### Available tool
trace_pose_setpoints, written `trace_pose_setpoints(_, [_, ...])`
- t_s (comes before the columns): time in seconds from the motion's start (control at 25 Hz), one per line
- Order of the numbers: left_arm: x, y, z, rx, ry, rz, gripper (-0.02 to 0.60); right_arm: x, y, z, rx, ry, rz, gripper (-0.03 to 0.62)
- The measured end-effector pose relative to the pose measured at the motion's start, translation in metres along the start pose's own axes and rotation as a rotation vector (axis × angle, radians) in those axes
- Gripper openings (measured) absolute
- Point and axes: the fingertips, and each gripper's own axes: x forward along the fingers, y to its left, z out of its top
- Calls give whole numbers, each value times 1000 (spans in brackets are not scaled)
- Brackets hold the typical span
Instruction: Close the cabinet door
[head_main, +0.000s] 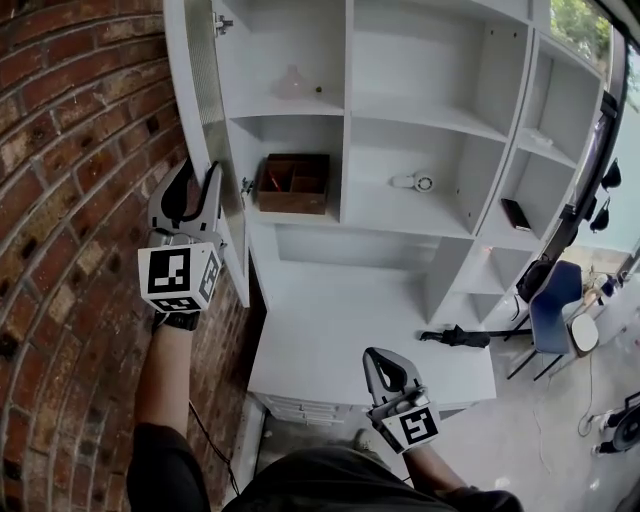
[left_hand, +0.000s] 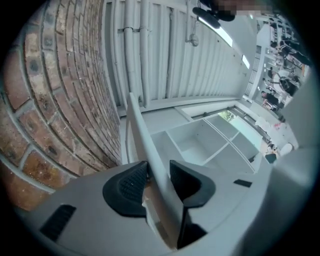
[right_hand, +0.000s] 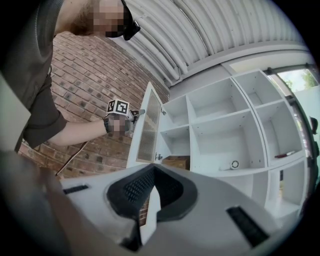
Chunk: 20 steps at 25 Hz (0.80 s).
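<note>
The white cabinet door (head_main: 208, 80) with a mesh panel stands open, swung out towards the brick wall. My left gripper (head_main: 200, 175) is at the door's free edge, about halfway up. In the left gripper view the door's edge (left_hand: 145, 145) runs between the two pads and both faces touch them, so the left gripper (left_hand: 157, 180) is shut on it. The right gripper view shows the door (right_hand: 147, 125) ajar, with the left gripper (right_hand: 131, 116) on it. My right gripper (head_main: 378, 358) hangs low over the white desk, shut (right_hand: 151, 172) with nothing in it.
A brick wall (head_main: 70, 200) is close behind the door. The open shelves hold a wooden box (head_main: 293, 183), a pale vase (head_main: 292, 82), a small white round device (head_main: 415, 182) and a dark flat item (head_main: 516, 214). A black tool (head_main: 460, 337) lies on the white desk (head_main: 340, 340); a blue chair (head_main: 553, 305) stands at right.
</note>
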Motion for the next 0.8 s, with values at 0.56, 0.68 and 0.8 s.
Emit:
trace_pose_setpoints(0.56, [54,-101,5,128,-38,-105,118,-34,-54,-7,-9,11,-141,-1])
trace_pose_setpoints(0.68, [72,-119,-3,113,-31,-129,110,-41,-67,-10,-4,18,-172,0])
trace_pose_setpoints(0.8, [91,-134,-16,85,-8,-162,107,-48,-81,-13,5,25,-209,-2])
